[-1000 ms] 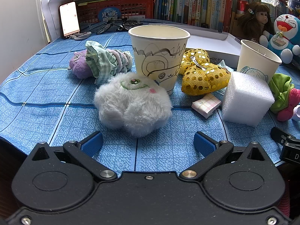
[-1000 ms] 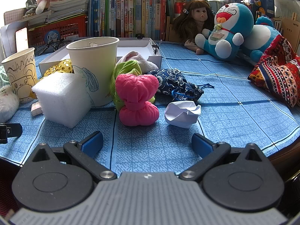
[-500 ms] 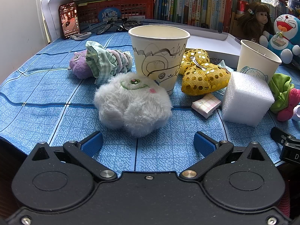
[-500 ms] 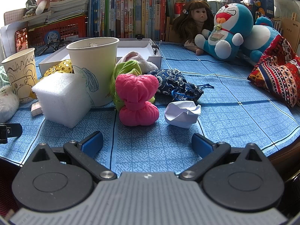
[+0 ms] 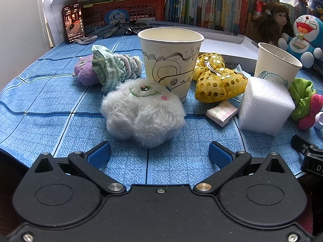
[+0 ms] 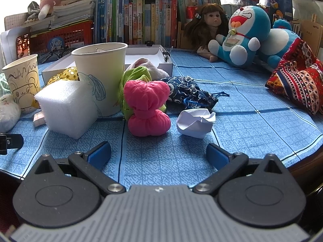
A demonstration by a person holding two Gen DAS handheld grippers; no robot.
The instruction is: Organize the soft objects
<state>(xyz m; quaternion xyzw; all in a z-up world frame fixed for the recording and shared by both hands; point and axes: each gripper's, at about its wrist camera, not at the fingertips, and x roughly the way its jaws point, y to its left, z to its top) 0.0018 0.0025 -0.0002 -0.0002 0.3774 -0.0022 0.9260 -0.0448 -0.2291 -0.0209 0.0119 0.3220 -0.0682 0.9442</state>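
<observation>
In the left wrist view my left gripper is open and empty, just short of a white fluffy plush on the blue cloth. Behind the plush stand a drawn-on paper cup, a purple plush in green cloth, a gold sequin bow and a white foam cube. In the right wrist view my right gripper is open and empty in front of a pink fabric bow, with a green mesh cloth, a dark blue pouch and a crumpled white paper nearby.
A second paper cup stands beside the foam cube. A white box, books, a red basket, a doll, Doraemon plush toys and a patterned red cloth line the back and right. A phone leans far left.
Neither gripper has moved. The phone's screen at the back left went from white to a dark picture.
</observation>
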